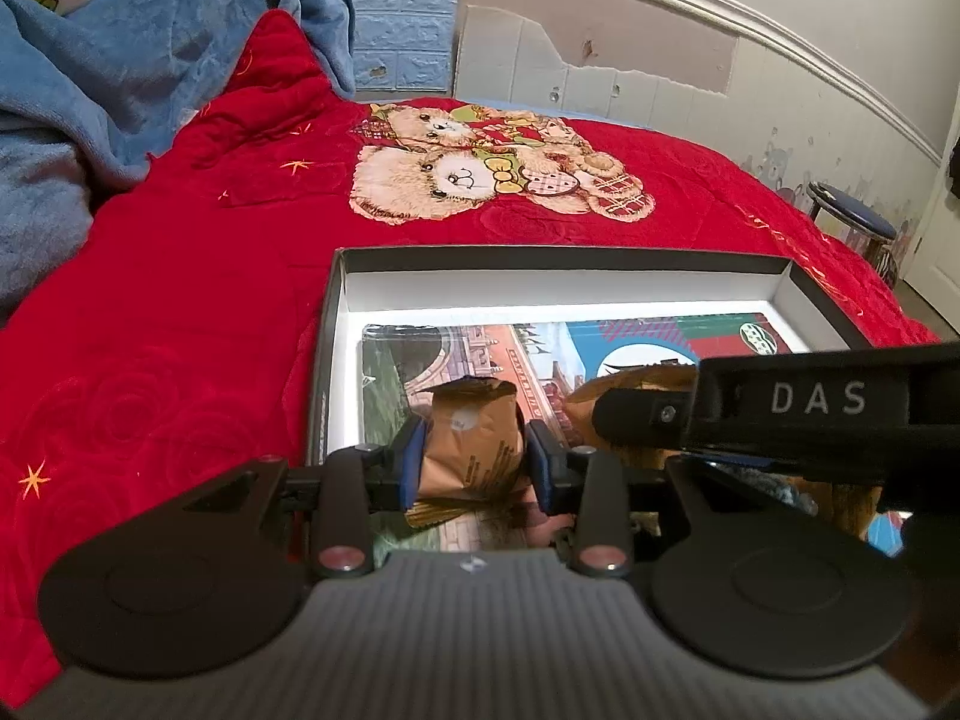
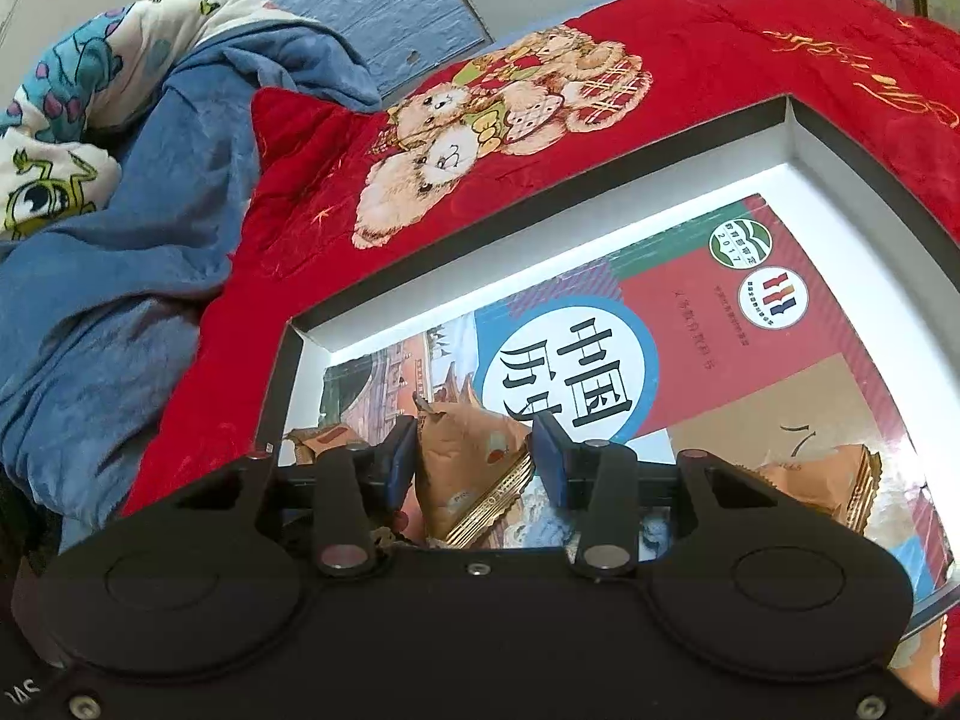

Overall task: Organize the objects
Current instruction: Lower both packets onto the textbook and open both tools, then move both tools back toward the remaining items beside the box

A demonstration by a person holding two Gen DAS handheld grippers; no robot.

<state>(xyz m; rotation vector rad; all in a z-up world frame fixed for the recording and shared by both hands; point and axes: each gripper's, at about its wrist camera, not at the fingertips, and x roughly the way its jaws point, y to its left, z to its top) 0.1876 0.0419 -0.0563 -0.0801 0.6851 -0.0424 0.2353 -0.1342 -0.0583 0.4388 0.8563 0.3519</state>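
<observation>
A: We had both grippers over the box (image 1: pixel 804 291) on the red blanket (image 1: pixel 180 300). Our left gripper (image 1: pixel 474 456) was closed on a brown snack packet (image 1: pixel 471 444), blue pads pressing its sides, above the book (image 2: pixel 750 324) lying in the box. Our right gripper (image 2: pixel 474 468) pinched a second packet (image 2: pixel 474 474) the same way, just right of the first.

B: What worried us?

A: The wrappers were soft and slick. We judged a loose squeeze could let one slide out, or crush whatever was inside. The grippers were also close together, so lowering both could knock them.

B: What couldn't we see?

A: The near box wall sat behind our grippers. A third packet (image 2: pixel 840 480) at the right was partly hidden, and we couldn't tell whether either held packet touched the book.
</observation>
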